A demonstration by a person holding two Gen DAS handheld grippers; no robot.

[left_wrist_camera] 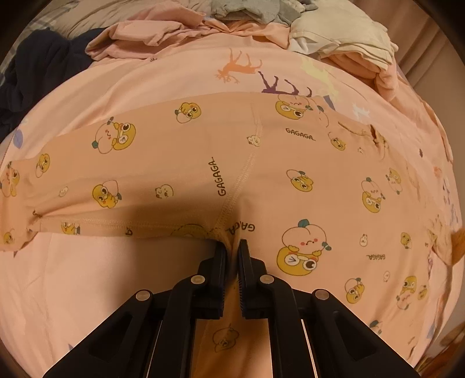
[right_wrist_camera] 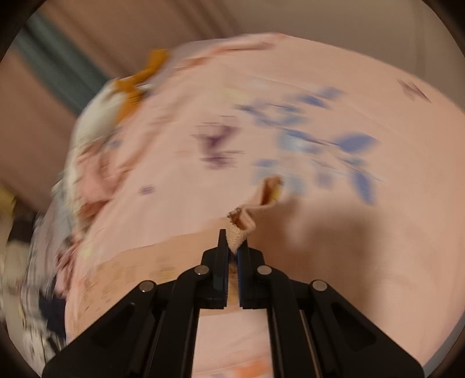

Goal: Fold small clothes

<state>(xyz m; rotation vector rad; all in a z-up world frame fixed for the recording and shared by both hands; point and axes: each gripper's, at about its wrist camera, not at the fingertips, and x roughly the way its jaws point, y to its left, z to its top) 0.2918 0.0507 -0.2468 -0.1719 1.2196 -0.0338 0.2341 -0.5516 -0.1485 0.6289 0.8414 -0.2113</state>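
A small peach garment (left_wrist_camera: 203, 162) printed with yellow cartoon figures and "GAGAGA" lies spread on the pink bedsheet (left_wrist_camera: 180, 75). My left gripper (left_wrist_camera: 232, 247) is shut on its near edge, at the central seam. In the blurred right wrist view my right gripper (right_wrist_camera: 234, 241) is shut on a ribbed corner of the same peach garment (right_wrist_camera: 247, 221), which is pulled up off the sheet (right_wrist_camera: 348, 261).
A dark navy garment (left_wrist_camera: 37, 75) lies at the far left. Crumpled pink cloth (left_wrist_camera: 145, 37), grey clothes (left_wrist_camera: 247, 10) and folded cream clothes (left_wrist_camera: 343, 35) lie at the back. More clothes (right_wrist_camera: 96, 122) sit at the bed's left edge in the right wrist view.
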